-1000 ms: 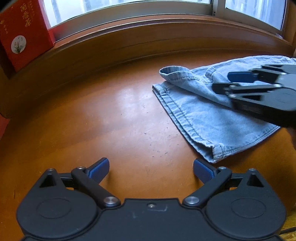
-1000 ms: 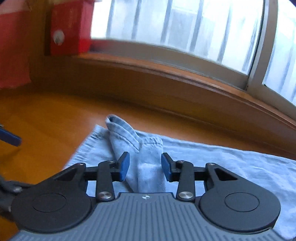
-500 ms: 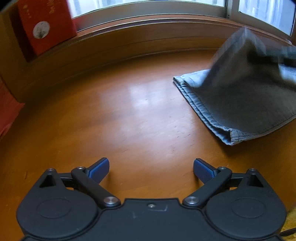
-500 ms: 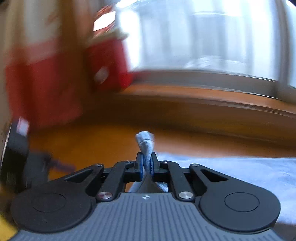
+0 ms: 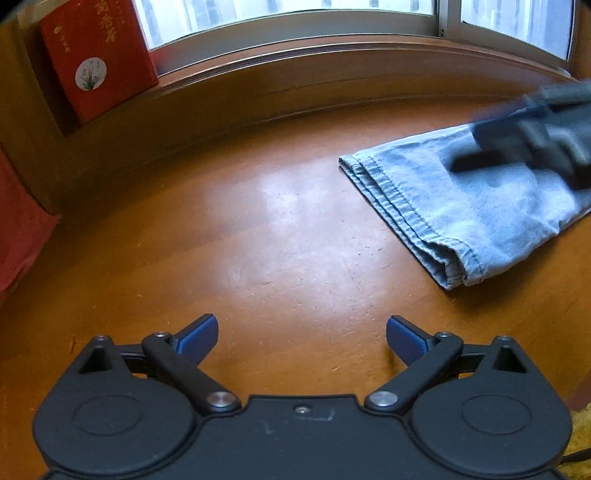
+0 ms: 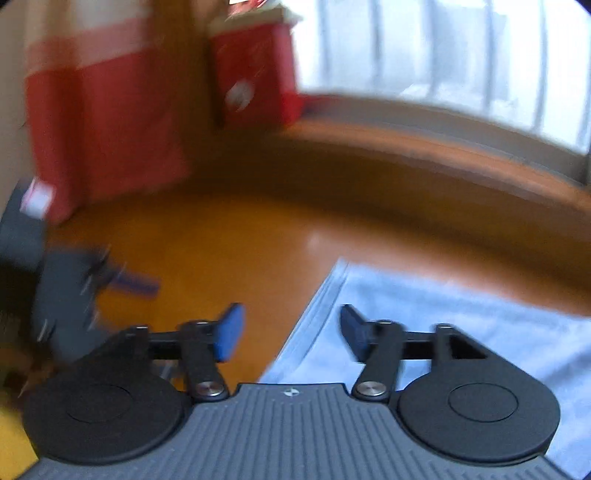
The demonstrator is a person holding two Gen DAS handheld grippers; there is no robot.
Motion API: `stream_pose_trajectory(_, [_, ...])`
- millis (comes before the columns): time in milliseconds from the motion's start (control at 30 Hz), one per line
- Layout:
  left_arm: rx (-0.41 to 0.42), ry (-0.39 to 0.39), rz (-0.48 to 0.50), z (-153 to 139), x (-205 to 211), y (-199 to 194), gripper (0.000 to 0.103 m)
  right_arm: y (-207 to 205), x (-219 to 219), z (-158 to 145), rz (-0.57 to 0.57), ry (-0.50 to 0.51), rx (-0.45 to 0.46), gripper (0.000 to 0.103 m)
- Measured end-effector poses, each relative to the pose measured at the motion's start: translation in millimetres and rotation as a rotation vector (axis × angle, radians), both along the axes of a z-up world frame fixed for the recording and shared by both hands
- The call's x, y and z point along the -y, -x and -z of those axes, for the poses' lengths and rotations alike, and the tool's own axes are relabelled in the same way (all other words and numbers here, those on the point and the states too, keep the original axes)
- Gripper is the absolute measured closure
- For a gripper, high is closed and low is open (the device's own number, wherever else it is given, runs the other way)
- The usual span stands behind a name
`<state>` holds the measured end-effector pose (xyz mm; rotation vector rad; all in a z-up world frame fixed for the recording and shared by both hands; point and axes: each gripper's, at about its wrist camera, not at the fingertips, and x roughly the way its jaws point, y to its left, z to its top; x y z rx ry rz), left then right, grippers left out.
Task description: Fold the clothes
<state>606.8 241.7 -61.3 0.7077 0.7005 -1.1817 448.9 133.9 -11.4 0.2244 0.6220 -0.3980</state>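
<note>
A light blue denim garment (image 5: 461,206) lies flat on the orange wooden table (image 5: 258,240) at the right, its stitched hem toward the middle. In the right wrist view the denim garment (image 6: 443,325) spreads under the right side of the frame. My right gripper (image 6: 290,328) hovers over the hem edge, its jaws opening with nothing between them; it shows as a dark blur (image 5: 535,136) above the cloth in the left wrist view. My left gripper (image 5: 302,338) stands open over bare wood, well left of the garment, holding nothing.
A red box (image 5: 96,55) leans on the wooden window sill at the back left, with red cloth (image 5: 18,240) at the table's left edge. A window (image 5: 295,11) runs along the back. Something yellow (image 5: 580,443) shows at the lower right corner.
The right gripper shut on a raised fold of the denim, lifted it, then let go; the cloth now lies flat. The right gripper's jaws now stand apart. The left gripper drifted left, still open.
</note>
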Motion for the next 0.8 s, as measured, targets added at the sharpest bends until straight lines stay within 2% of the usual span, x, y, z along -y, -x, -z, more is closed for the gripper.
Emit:
stream_pose_trajectory(67, [-0.010, 0.003, -0.010, 1, -1, 0, 0.005, -22, 14, 7, 0.013, 0.070, -0.035, 0.040])
stream_pose_trajectory(133, [-0.012, 0.006, -0.017, 0, -3, 0, 0.005, -47, 29, 26, 0.005, 0.137, -0.107, 0.042])
stream_pose_trajectory(200, [-0.013, 0.011, -0.031, 0, -4, -1, 0.005, -66, 44, 45, -0.015, 0.181, -0.180, 0.050])
stream_pose_trajectory(267, [-0.016, 0.012, -0.049, 1, -3, -4, 0.005, -73, 60, 55, -0.085, 0.175, -0.206, 0.049])
stream_pose_trajectory(367, [-0.024, -0.002, -0.081, 4, -3, -7, 0.005, -73, 75, 59, -0.263, 0.111, -0.248, 0.041])
stream_pose_trajectory(467, [-0.031, -0.019, -0.109, 8, -3, -11, 0.005, -71, 82, 62, -0.398, 0.142, -0.256, 0.041])
stream_pose_trajectory(600, [-0.042, -0.026, -0.133, 8, 0, -16, 0.004, -71, 95, 60, -0.467, 0.138, -0.259, 0.037])
stream_pose_trajectory(800, [-0.031, -0.036, -0.154, 9, 8, -16, 0.004, -63, 100, 50, -0.544, 0.104, -0.264, 0.036])
